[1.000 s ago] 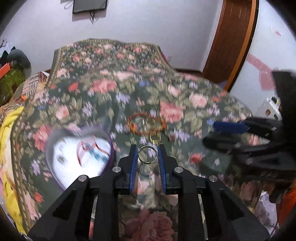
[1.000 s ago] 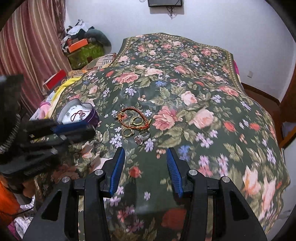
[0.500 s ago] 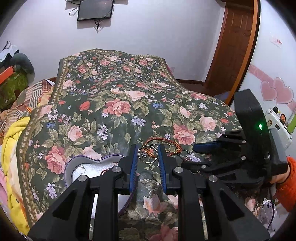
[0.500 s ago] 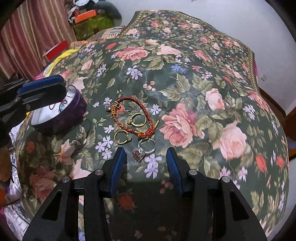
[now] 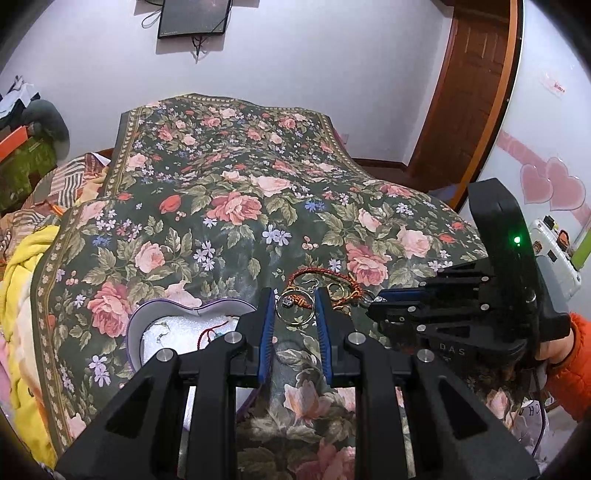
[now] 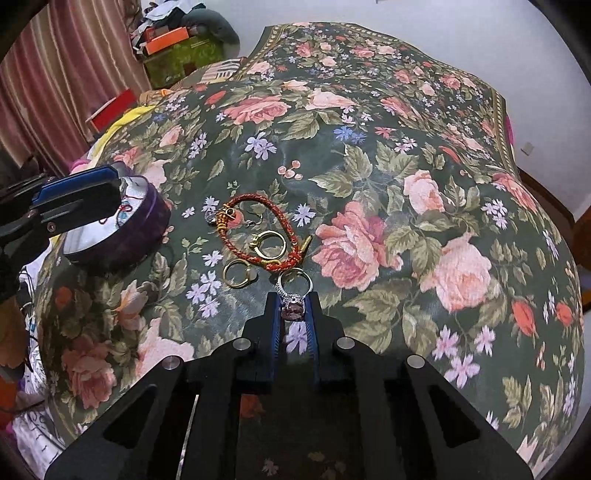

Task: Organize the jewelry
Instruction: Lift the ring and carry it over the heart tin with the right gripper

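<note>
- My right gripper [image 6: 293, 314] has come down to 5-in-a-hundred narrow: its blue pads are closed on the silver ring with a pink stone [image 6: 293, 308], the stone pinched between them and the band lying just ahead on the floral bedspread [image 6: 424, 229].
- My left gripper [image 5: 294, 314] is clamped on a thin gold hoop [image 5: 294, 309], which stands upright between its pads, above the bedspread.
- Just left of my left fingers sits the heart-shaped purple box [image 5: 147, 321], open, with a white lining and a bit of red cord inside; in the right view the same box [image 6: 147, 221] is partly hidden by my left gripper's blue pad.
- Just beyond the silver ring, a small open gold ring [image 6: 238, 273] lies flat on the cloth.
- Past that, the red braided bracelet [image 6: 258, 225] makes a loop, with another gold ring [image 6: 271, 244] lying inside its near end.
- Inside the far part of the loop is a small hook earring [image 6: 255, 219], too fine to make out well.
- Far off, a dark screen [image 5: 194, 16] hangs on the wall, and a wooden door [image 5: 469, 92] stands to the right.
</note>
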Available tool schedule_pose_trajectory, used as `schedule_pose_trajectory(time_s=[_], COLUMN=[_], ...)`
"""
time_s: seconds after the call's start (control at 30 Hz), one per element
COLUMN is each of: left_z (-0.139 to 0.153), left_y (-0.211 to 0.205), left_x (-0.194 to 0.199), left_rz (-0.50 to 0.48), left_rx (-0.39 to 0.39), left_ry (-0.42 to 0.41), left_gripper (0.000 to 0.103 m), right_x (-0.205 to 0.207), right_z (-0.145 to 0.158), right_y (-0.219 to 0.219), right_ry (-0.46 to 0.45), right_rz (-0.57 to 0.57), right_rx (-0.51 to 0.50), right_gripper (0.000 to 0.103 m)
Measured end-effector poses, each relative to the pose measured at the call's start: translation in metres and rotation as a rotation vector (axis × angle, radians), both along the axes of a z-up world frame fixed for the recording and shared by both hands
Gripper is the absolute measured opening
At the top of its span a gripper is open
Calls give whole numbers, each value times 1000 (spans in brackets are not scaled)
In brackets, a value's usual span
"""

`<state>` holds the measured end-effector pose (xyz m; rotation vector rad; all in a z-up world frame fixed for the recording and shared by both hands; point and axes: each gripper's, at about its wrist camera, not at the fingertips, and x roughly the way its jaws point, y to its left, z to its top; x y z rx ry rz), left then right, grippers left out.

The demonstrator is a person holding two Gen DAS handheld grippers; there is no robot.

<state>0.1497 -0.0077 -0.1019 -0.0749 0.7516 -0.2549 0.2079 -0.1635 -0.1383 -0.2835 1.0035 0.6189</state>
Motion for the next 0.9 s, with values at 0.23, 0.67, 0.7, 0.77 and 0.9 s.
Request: schedule_pose_trajectory(time_s=[0.23, 0.67, 0.7, 0.77, 0.9], left_z=[19, 57, 60, 64, 71], left_y=[0, 21, 24, 30, 45], left_x=[-16, -47, -49, -53, -59], left_rz=[11, 76, 83, 94, 124], left_rx=[14, 21, 22, 21, 24], left_ry=[-41, -130, -136, -145, -162], left_gripper=[21, 21, 21, 21, 21], right_x=[-14, -37, -38, -41, -43], right_z=[26, 87, 90, 94, 97], right_y=[-3, 17, 20, 24, 39], right_ry=[-56, -183, -189, -197, -198], right_rz=[-14, 19, 26, 34, 57], right_rx=[54, 173, 181, 194, 222], right_gripper=[12, 12, 12, 12, 12])
